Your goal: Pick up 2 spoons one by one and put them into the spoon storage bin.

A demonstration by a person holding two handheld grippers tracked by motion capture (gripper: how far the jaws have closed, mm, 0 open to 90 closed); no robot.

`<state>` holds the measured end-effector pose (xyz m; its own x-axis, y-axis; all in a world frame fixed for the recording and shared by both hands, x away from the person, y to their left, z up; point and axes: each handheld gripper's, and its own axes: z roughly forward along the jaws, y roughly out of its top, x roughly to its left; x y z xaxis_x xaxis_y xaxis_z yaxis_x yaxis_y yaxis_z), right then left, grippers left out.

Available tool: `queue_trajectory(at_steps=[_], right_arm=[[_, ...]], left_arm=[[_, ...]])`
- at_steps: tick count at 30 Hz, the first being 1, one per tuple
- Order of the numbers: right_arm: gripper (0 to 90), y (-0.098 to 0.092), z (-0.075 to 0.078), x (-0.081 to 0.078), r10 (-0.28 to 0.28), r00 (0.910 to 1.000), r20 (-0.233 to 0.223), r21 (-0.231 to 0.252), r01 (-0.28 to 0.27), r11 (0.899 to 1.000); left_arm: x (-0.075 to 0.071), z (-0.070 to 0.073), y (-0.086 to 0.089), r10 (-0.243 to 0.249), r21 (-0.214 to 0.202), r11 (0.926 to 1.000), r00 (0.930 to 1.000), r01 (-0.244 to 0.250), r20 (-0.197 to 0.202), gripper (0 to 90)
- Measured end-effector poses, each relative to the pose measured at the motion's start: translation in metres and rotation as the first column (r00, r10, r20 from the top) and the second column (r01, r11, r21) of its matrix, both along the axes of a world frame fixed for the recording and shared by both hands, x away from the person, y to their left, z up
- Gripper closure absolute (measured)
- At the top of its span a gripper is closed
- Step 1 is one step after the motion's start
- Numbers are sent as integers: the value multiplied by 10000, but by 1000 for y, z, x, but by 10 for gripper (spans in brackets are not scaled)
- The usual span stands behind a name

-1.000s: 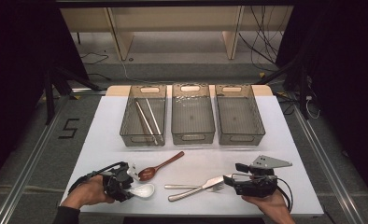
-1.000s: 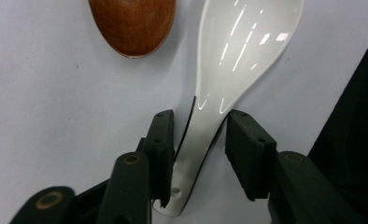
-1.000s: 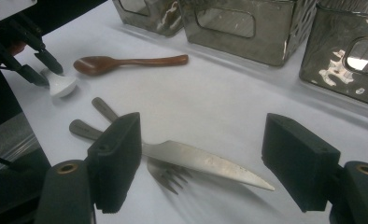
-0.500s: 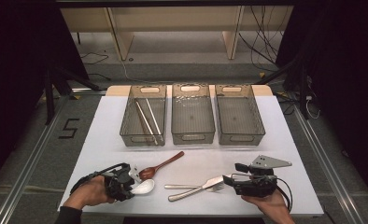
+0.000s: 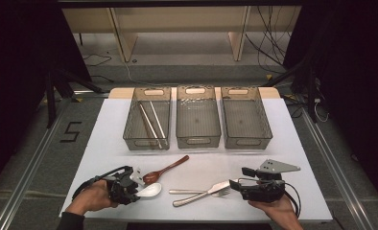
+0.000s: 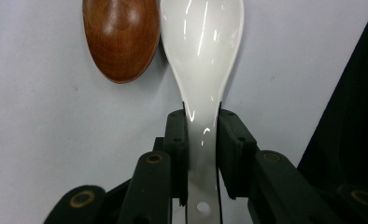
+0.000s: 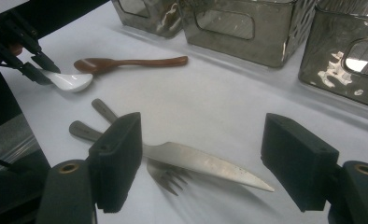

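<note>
White ceramic spoon [image 6: 201, 51] near the worktop's [image 5: 105, 139] front-left corner: my left gripper [image 6: 203, 135] has just closed its jaws onto the handle, so lifting looks possible. My right gripper [image 7: 201, 163] hangs spread over the knife [image 7: 205, 163].

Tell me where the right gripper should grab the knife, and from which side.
Probably by the blade's middle, coming from above. The knife lies flat on the table, blade pointing toward the right gripper, whose open jaws already straddle it. Its handle runs off beside the fork's handle, and the blade crosses over the fork's head, so gripping nearer the tip, jaws across the narrow width, should avoid catching the fork.
</note>
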<state>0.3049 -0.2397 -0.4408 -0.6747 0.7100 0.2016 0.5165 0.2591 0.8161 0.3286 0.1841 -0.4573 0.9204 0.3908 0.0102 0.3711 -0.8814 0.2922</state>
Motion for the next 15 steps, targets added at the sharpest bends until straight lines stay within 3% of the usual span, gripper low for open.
queue_trajectory(at_steps=[15], right_arm=[[300, 0, 0, 0, -2, 10000, -28, 12, 3, 10000]], left_arm=[[-2, 12, -2, 36, -707, 9975, 9998, -22, 188, 748]])
